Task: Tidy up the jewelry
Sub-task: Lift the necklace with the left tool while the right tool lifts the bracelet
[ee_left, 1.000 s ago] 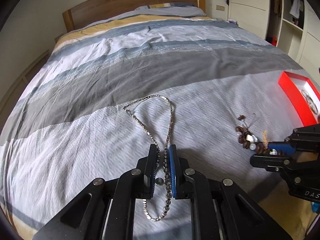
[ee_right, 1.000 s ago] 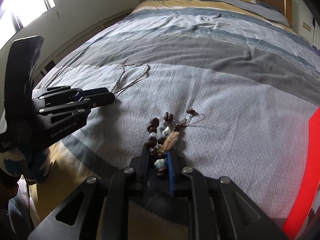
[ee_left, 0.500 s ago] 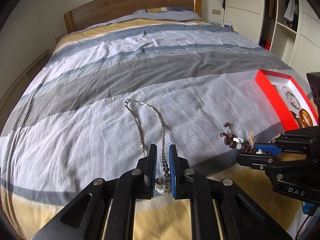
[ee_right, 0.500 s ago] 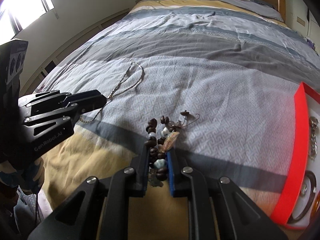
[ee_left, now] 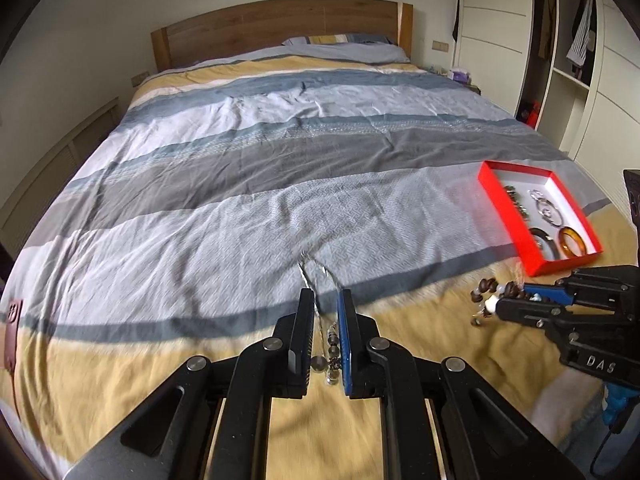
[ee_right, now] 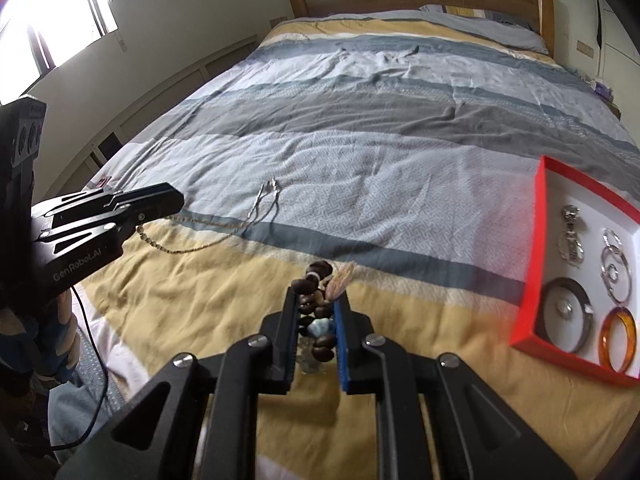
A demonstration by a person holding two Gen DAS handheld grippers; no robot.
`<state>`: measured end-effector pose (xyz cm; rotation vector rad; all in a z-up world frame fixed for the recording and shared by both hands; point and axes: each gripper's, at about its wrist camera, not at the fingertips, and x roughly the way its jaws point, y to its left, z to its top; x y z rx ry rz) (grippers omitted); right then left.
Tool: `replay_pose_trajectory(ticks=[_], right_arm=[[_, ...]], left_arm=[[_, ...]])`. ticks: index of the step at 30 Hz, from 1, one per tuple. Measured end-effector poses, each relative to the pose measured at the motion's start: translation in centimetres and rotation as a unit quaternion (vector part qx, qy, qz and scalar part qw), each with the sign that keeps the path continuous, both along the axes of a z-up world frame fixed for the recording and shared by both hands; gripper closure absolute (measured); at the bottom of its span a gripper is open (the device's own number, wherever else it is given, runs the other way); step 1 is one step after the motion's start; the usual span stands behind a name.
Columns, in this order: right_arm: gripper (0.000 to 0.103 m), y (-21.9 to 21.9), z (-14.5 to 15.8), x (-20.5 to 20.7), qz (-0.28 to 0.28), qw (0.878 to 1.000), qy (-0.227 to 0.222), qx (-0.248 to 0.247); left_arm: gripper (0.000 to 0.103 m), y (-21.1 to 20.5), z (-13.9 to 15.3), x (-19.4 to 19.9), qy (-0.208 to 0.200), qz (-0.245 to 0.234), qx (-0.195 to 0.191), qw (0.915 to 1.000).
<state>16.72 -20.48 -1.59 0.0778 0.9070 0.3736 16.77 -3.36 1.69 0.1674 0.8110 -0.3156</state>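
Jewelry handling note: left gripper is pinching the limp silver chain near one end, its far end trailing on the bed, while right gripper is clamping the bunched bead bracelet — both light, floppy, snag-prone, heading for the red box.

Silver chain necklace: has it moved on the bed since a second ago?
Yes. The silver chain necklace, clamped in the left hand-held gripper, has been dragged from the pale patterned stripe toward the yellow band at the bed's foot.
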Motion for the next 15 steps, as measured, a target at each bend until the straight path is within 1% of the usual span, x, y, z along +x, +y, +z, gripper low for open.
replay_pose_trajectory(ticks=[8,15], right_arm=[[0.089,-1.8,3.3,-6.2,-0.019,0.999,-0.034,0.016],[0.089,-6.2,4.6,-10.7,-0.055,0.996,-0.058,0.032]], left_arm=[[0.091,0.6,2.8,-5.6,-0.013,0.002,-0.004,0.9999],[0.091,-1.8,5.2,-9.2,-0.025,-0.022,-0.011,0.9994]])
